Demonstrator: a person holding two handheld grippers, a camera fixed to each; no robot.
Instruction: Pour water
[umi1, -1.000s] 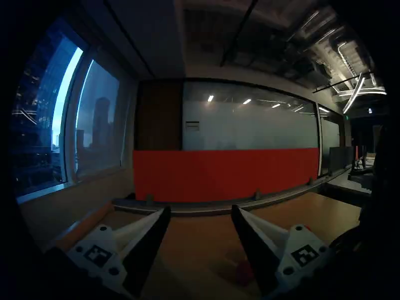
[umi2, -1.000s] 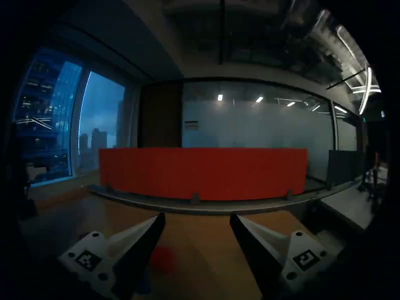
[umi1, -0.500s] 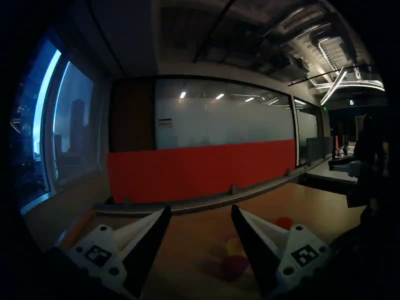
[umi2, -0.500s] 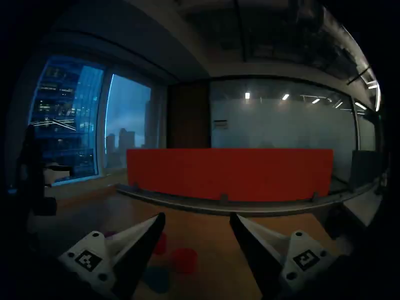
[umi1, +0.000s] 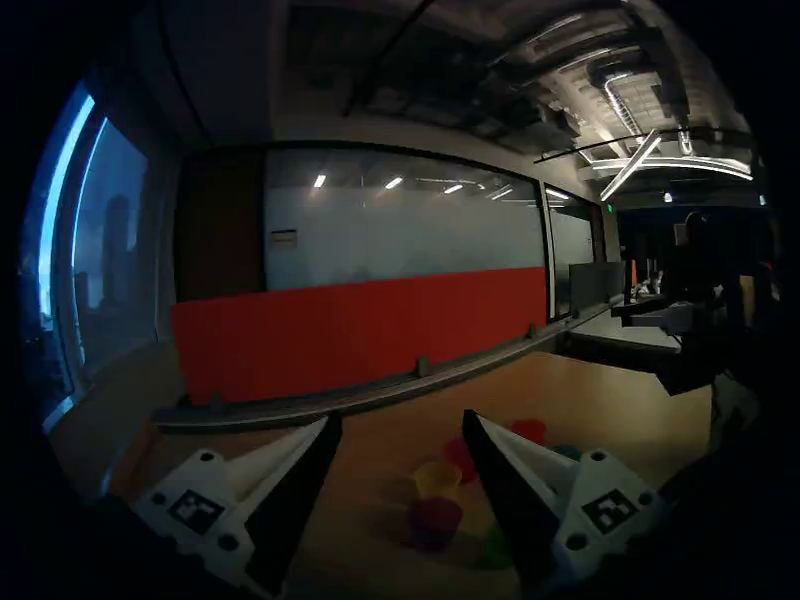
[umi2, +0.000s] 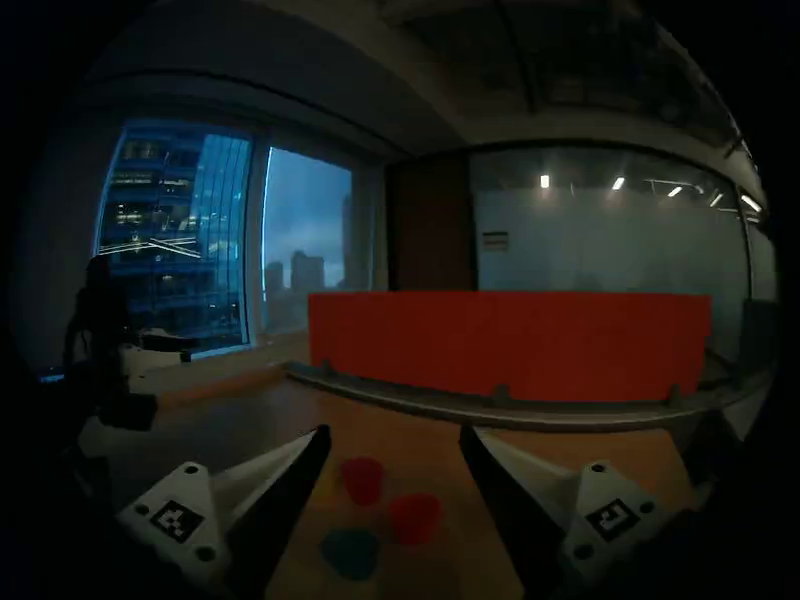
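Two fingers of the left gripper (umi1: 400, 420) stand wide apart, holding nothing; between them a yellow cup (umi1: 437, 477) and a purple cup (umi1: 437, 520) sit on the wooden table (umi1: 620, 400) before the red divider panel (umi1: 350, 330). The right gripper (umi2: 395, 430), equally spread and empty, frames a red cup (umi2: 361, 478) and a blue cup (umi2: 350, 552).

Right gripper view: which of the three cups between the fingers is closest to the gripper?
The blue cup, lowest in view and the only one not red; the left red cup and right red cup stand farther back.

Hand-held gripper (umi1: 399, 417): white wedge fingers (umi1: 268, 466), blk inner faces (sq. markers (umi1: 194, 510), screws (umi1: 207, 457)).
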